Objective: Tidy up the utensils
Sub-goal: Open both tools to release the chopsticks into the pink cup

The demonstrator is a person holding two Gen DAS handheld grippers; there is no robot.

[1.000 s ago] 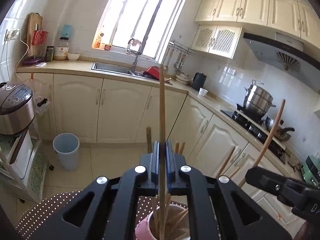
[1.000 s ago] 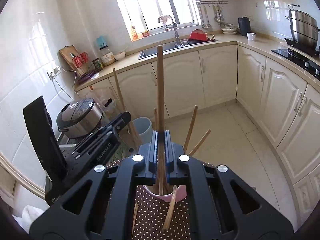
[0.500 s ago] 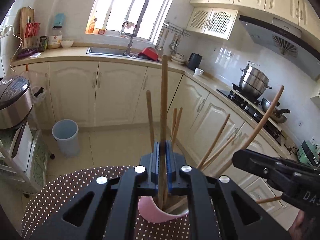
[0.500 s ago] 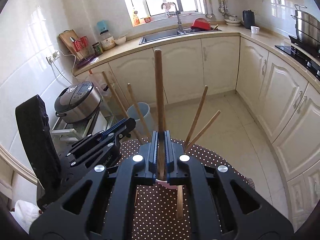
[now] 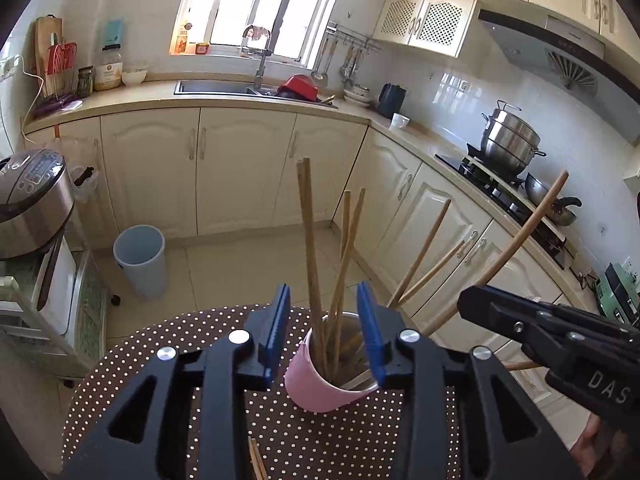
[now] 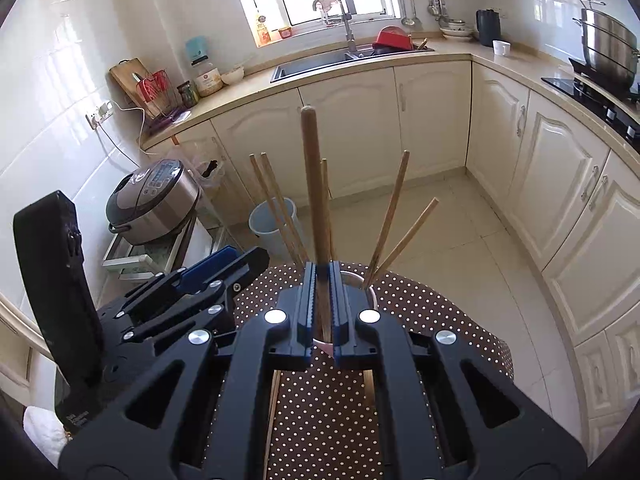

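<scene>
So the left gripper (image 5: 323,330) has just been opening, jaws now spread either side of the chopsticks (image 5: 310,240) standing in the pink cup (image 5: 320,384) on the dotted worktop (image 5: 132,376), pads not touching them. The right gripper (image 6: 322,308) is pinching 1 chopstick (image 6: 314,184), long axis nearly upright, low end right above the cup. That hand looks closest to the next drop: straight down into the cup. 2 loose sticks (image 5: 256,460) lie on the worktop nearer the left gripper.
</scene>
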